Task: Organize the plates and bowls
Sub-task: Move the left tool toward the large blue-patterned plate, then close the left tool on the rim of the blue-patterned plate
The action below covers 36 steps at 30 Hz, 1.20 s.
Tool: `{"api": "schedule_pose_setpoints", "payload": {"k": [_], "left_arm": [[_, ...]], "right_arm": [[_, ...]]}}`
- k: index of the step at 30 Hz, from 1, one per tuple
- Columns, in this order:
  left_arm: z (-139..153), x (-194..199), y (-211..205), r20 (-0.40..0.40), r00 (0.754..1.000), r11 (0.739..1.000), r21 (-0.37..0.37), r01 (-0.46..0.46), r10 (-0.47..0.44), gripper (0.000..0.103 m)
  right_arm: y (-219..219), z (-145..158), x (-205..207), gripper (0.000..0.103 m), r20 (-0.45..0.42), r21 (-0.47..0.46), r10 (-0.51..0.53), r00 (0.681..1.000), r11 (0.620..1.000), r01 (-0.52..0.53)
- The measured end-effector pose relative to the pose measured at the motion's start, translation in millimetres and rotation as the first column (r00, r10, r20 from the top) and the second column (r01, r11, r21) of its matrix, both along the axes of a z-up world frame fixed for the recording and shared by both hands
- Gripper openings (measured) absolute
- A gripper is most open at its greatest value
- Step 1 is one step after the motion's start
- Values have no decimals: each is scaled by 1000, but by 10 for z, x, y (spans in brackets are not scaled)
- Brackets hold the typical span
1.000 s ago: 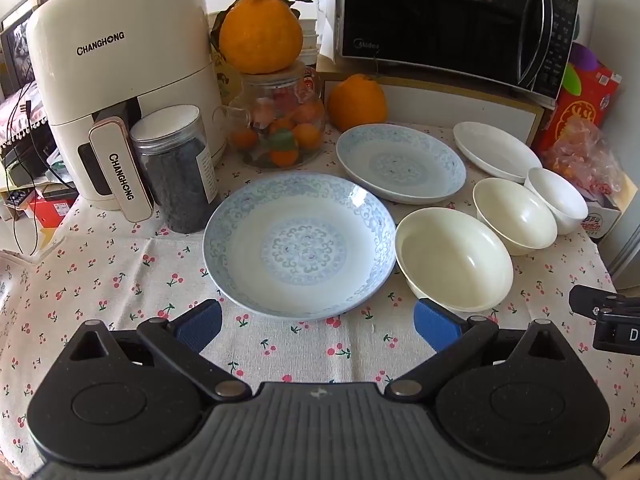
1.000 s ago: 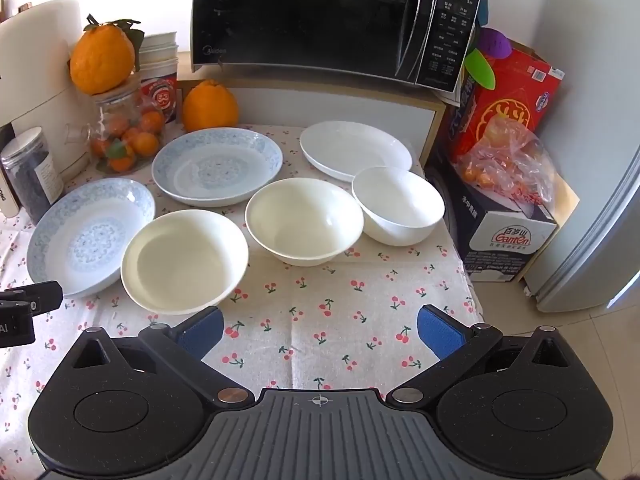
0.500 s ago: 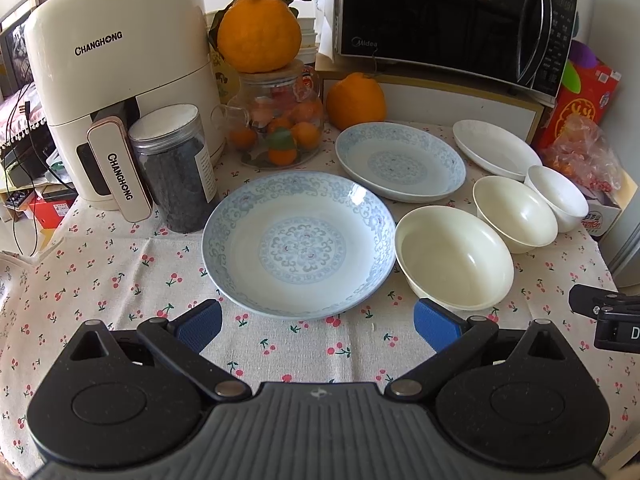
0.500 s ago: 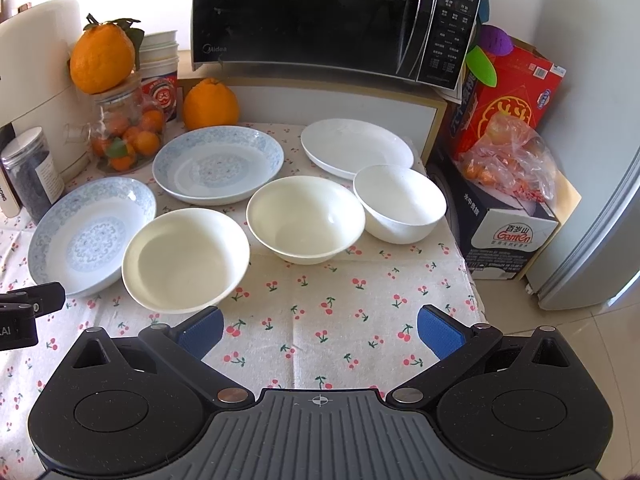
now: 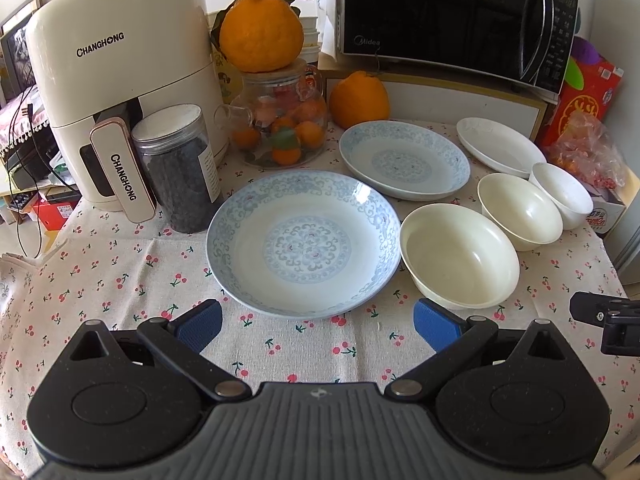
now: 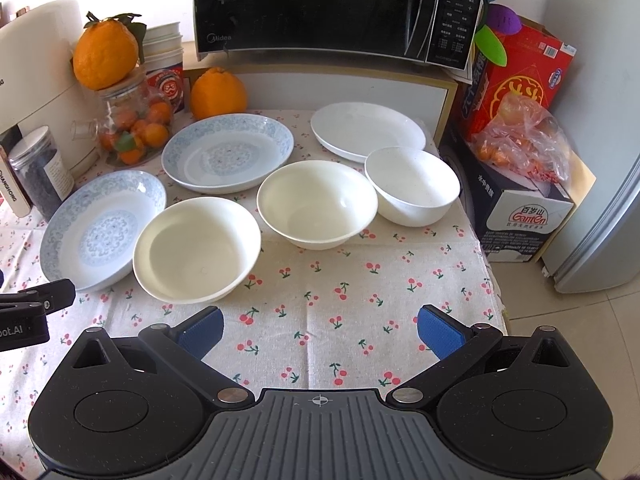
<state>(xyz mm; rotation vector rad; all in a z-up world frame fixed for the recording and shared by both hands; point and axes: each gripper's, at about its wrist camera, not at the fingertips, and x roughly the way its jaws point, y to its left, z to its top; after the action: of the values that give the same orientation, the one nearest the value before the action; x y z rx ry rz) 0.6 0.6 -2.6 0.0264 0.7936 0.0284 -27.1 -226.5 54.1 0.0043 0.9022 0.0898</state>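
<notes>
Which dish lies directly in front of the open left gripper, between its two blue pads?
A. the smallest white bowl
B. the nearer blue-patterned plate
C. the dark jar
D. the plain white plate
B: in the left wrist view the nearer blue-patterned plate sits just beyond the open left gripper, centred between its pads, while the plain white plate lies far back on the right.

Left gripper: black speckled plastic body, ribbed grey centre panel, two round side discs, silver pivot screws, blue textured finger pads. Right gripper: identical build, crosshair mark on the panel.
</notes>
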Motion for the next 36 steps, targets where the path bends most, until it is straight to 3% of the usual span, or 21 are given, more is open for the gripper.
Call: {"api": "schedule_pose_setpoints", "payload": {"k": [3,9,13,16,18,22,26,30,36], "left_arm": [[-6,4,7,-7,1000,1000,-4,-2,2,102],[-24,17,12,-12,1000,1000,20,-9,9,100],[-17,20,31,-10,1000,1000,20,-12,12,99],[-9,22,49,-16,1000,1000,15,-14,14,98],[-4,27,64,-22,1000,1000,10,-17,17,97],[2,69,163,-42,998,999,-32,-38,36,94],[28,172,496,-94,990,982,-143,-119,106,89],[36,275,804,-153,965,958,-166,-236,211,77],[-157,473,1020,-214,940,913,-259,-316,264,45]], "right_arm": [[-2,-11,11,103,-9,26,14,1000,1000,-13],[-82,-25,18,100,-41,176,34,999,984,-26],[-86,-59,26,87,-67,249,50,997,968,-31],[-57,-126,41,64,-124,292,76,989,956,-37],[-11,-164,35,59,-142,331,100,985,942,-48],[160,-201,-3,58,-146,396,160,976,914,-91],[398,-357,25,58,-215,421,191,958,903,-86],[610,-463,126,58,-239,444,179,954,894,-57],[873,-516,319,58,-212,503,121,970,865,2]]}}
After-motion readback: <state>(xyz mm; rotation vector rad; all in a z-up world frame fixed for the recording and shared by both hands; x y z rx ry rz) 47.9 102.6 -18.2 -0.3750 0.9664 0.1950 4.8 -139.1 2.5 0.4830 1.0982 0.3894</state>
